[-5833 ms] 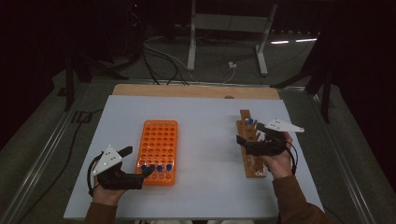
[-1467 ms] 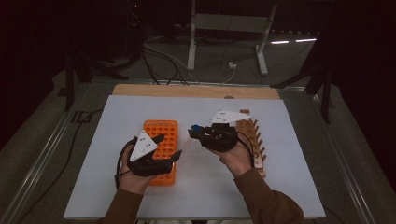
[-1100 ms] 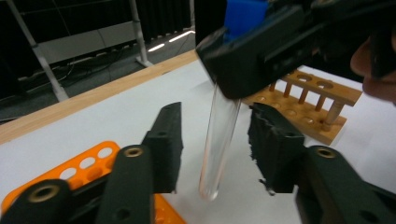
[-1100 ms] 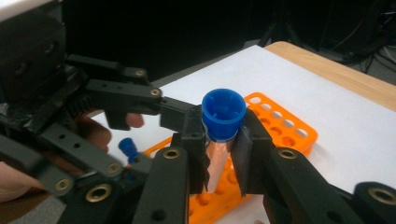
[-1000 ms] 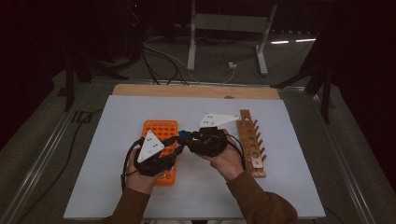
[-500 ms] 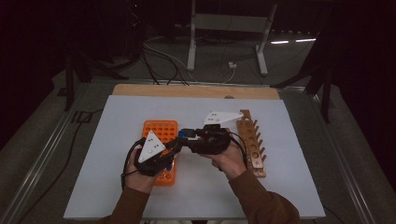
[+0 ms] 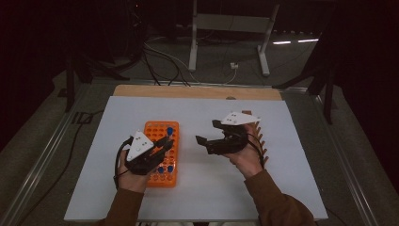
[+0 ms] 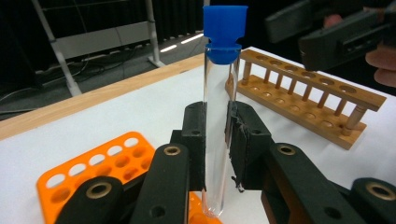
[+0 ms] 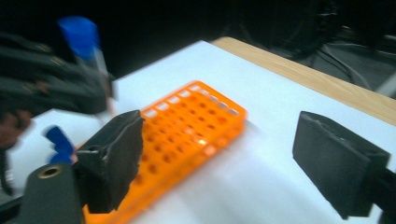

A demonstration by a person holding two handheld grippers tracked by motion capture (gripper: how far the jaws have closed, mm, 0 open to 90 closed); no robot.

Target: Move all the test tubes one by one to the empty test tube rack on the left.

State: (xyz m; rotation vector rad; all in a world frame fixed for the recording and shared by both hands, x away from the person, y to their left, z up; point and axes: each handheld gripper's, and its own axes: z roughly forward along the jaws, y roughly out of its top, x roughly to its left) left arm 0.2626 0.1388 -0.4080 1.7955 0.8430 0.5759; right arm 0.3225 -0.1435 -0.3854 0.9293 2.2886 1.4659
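Note:
A clear test tube (image 8: 218,116) with a blue cap (image 8: 225,28) stands upright between the pads of my left gripper (image 8: 216,135), which is shut on it. In the high view the left gripper (image 7: 162,143) hovers over the orange tube rack (image 7: 157,129), with the tube's cap (image 7: 169,130) at its tip. My right gripper (image 7: 207,132) sits just right of that rack. Its jaws have just been opening and stand wide with nothing between them. In the right gripper view the right gripper (image 9: 224,144) faces the orange rack (image 9: 187,126) and the blurred tube (image 9: 81,32).
A wooden tube rack (image 7: 259,141) lies on the white table top behind my right hand; it also appears in the left gripper view as the wooden rack (image 8: 299,93). Several blue-capped tubes (image 7: 164,168) stand in the orange rack's near end. A wooden strip edges the table's far side.
The right gripper has opened, let go of the tube and drawn back to the right. The left gripper has kept its place, shut on the tube.

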